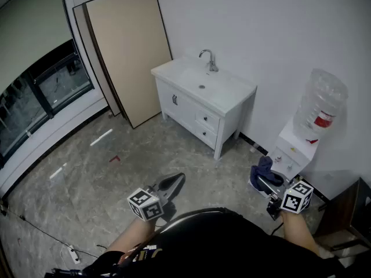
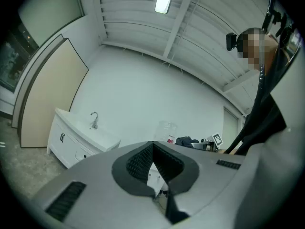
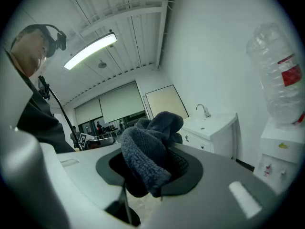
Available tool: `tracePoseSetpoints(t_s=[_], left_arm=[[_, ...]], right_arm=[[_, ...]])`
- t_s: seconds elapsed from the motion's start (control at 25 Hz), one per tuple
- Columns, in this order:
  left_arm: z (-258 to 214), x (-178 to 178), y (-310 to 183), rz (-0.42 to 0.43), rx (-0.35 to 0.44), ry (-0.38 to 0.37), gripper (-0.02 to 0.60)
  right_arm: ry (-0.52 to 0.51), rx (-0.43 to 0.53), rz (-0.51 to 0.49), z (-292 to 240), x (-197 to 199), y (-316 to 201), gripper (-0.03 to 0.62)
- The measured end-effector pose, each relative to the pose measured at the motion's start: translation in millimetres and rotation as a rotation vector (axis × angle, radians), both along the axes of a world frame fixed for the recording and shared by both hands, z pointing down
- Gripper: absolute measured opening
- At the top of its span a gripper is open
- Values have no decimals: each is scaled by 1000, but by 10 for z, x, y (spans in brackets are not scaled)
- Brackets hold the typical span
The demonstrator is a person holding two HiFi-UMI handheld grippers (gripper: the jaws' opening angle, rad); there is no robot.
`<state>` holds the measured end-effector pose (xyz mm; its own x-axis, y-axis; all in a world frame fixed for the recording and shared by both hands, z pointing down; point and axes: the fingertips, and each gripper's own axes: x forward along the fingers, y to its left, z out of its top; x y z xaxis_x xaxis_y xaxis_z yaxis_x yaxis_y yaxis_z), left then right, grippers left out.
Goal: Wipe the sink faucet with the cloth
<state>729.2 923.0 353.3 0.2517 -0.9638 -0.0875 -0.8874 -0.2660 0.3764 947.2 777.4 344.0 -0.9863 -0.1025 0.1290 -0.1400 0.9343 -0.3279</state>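
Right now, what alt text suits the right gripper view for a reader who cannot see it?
A dark blue terry cloth is clamped in the grey jaws of the right hand-held gripper, filling the foreground. Behind stand a white sink cabinet with a curved chrome faucet and, at the right, a clear plastic water bottle on a white dispenser.

Beige board point(image 1: 127, 54) leaning on wall; water dispenser point(image 1: 294, 150) with bottle point(image 1: 320, 103) at right.
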Motion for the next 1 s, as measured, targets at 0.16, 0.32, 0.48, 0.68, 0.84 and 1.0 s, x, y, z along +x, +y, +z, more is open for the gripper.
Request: tracePoseSetpoints(t_s=[0.16,0.32,0.48,0.68,0.84,1.0], left_arm=[[-15,-8,-1,-3,5,5,-9],[-14,3,-8,-4,5,5,-9],[8,44,-26,-7,6,8,-9],[8,85,-28,-12,1,10,-9],[19,144,-46,-27,-7,14,-9],[49,196,-69,-54,-14,21,-9]], right_arm=[[5,-4,2,15,10,-6,138],[6,-1,1,13,27,-2,138],[7,0,5,26,82,-31,138],[1,-29,-5,35,134,-32,141],[11,-32,-23,74,185,-51,143],[21,-25,-51,96,200,-109,143]])
